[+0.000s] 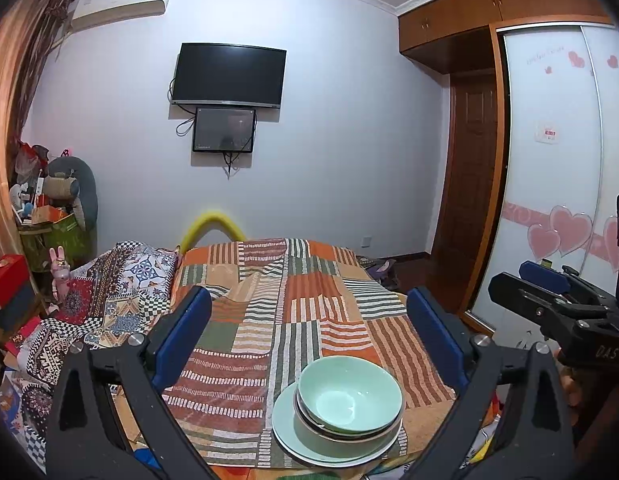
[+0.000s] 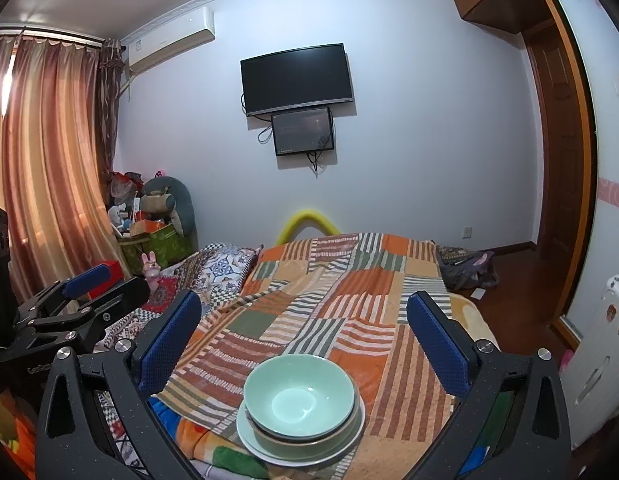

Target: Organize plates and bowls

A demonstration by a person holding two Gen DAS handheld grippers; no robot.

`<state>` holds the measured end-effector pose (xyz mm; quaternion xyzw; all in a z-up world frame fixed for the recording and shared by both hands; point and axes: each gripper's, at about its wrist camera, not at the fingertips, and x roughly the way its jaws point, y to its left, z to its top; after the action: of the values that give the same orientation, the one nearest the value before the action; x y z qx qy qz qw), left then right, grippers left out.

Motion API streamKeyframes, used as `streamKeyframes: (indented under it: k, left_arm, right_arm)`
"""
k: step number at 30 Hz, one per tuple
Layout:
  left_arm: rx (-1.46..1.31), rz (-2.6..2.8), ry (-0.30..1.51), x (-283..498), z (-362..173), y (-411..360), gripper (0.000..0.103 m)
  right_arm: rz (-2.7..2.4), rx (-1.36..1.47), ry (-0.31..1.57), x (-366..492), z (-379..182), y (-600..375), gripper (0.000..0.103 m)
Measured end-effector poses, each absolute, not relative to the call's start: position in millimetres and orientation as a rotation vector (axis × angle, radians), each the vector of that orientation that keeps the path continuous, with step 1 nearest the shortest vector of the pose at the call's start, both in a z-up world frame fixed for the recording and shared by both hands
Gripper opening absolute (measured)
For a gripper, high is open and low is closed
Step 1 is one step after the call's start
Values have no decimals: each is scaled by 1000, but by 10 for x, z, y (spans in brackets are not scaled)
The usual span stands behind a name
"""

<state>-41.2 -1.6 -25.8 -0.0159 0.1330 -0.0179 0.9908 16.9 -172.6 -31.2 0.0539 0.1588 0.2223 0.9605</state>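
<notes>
A: Item one: pale green bowl (image 1: 349, 394), glazed, top of the stack.

B: Location?

A: Nested in a second, darker-rimmed bowl (image 2: 305, 438), both seated on a pale green plate (image 1: 297, 446). Stack sits at the near edge of the striped patchwork blanket (image 1: 309, 304), over what looks like a soft, uneven bed.

B: Handling notes?

A: Likely ceramic: rigid, fairly heavy, breakable, slick glaze. I'd pinch the top bowl at its rim wall, one pad inside and one outside, and lift straight up so the lower pieces don't drag along. The soft bedding may let the stack tip.

B: Tongs?

A: Left gripper (image 1: 309, 340): fingers spread wide, nothing between, above the stack. Right gripper (image 2: 305, 340): likewise apart and empty, stack below and between its blue pads (image 2: 171, 344).

B: Surroundings?

A: Wall television (image 1: 228, 75), wardrobe (image 1: 557, 160).
</notes>
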Motion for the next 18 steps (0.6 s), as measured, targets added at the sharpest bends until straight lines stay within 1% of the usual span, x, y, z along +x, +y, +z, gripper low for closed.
streamKeyframes:
  k: [18]
  left_arm:
    - [-43,-26,271,-389,-298,1,100]
  right_arm:
    - [451,100,322,160,-306,-1717,103]
